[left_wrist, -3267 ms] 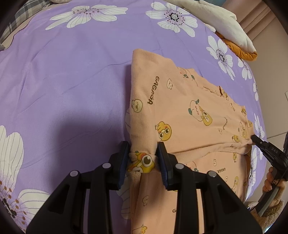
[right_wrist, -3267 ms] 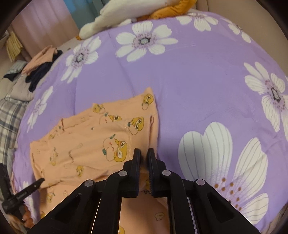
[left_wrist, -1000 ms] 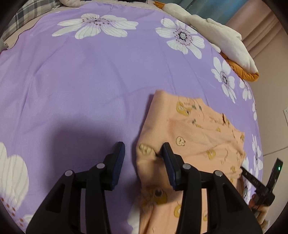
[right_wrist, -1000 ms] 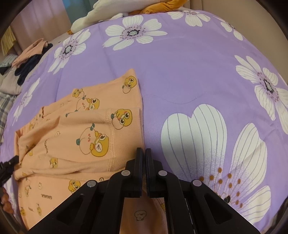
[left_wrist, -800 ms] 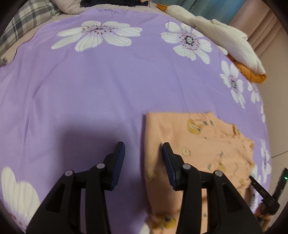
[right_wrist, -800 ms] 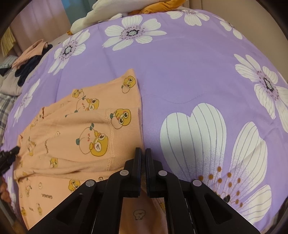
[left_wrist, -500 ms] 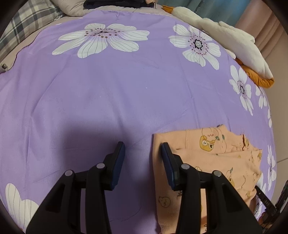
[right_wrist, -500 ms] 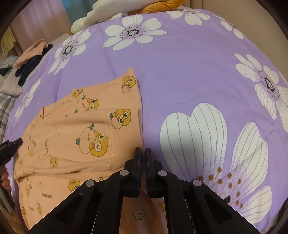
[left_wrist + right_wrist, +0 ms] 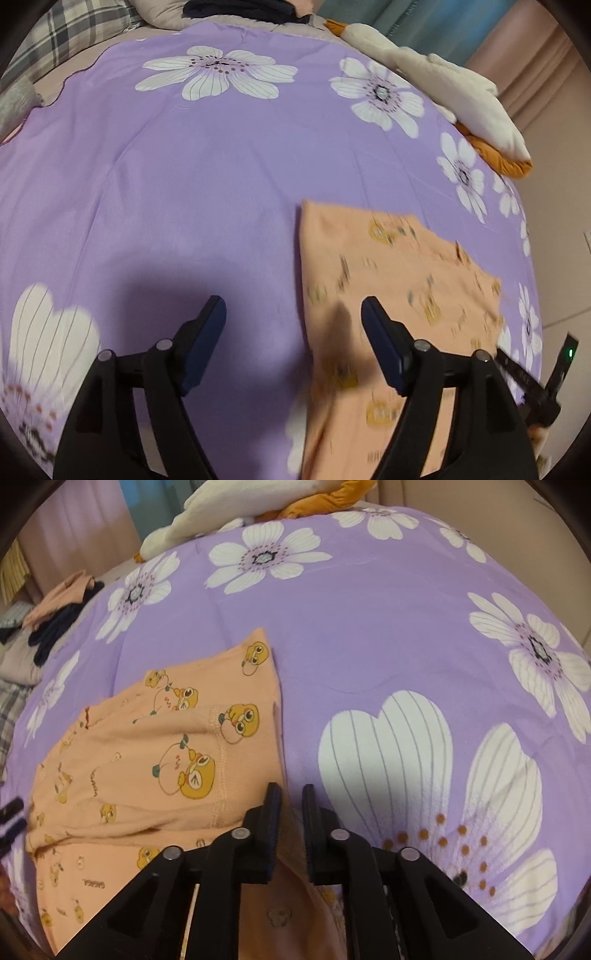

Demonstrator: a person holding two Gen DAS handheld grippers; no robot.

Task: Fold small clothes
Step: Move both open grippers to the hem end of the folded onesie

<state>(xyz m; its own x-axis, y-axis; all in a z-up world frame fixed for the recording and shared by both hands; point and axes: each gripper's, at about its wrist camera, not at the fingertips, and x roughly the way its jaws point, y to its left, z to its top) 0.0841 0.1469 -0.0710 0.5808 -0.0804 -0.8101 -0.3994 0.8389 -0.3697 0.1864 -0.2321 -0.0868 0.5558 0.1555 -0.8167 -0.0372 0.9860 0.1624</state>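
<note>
Left wrist view first: my left gripper (image 9: 293, 314) has its jaws spread wide, having just been opening, and nothing is between them but purple flowered bedsheet (image 9: 184, 166); the left pad hangs over bare sheet, the right pad over the near edge of the peach cartoon-print garment (image 9: 388, 295), with no grip on it that I can see. The garment lies folded and flat on the sheet from about 3 o'clock down to 6 o'clock, blurred in this view. Up at 1 o'clock a cream and orange plush toy (image 9: 443, 88) sits at the bed's edge, and the other gripper's black tip shows at 4 o'clock. Now the right wrist view: my right gripper (image 9: 292, 794) shows a narrow gap between its pads, jaws just eased apart, straddling the garment's (image 9: 147, 760) right edge; cloth sits in the gap, and the pads do not appear to pinch it. The garment spreads from centre out to 9 o'clock, duck prints sharp, a stitched hem running near the fingers. A heap of dark and pink clothes (image 9: 62, 609) sits at 10 o'clock.
</note>
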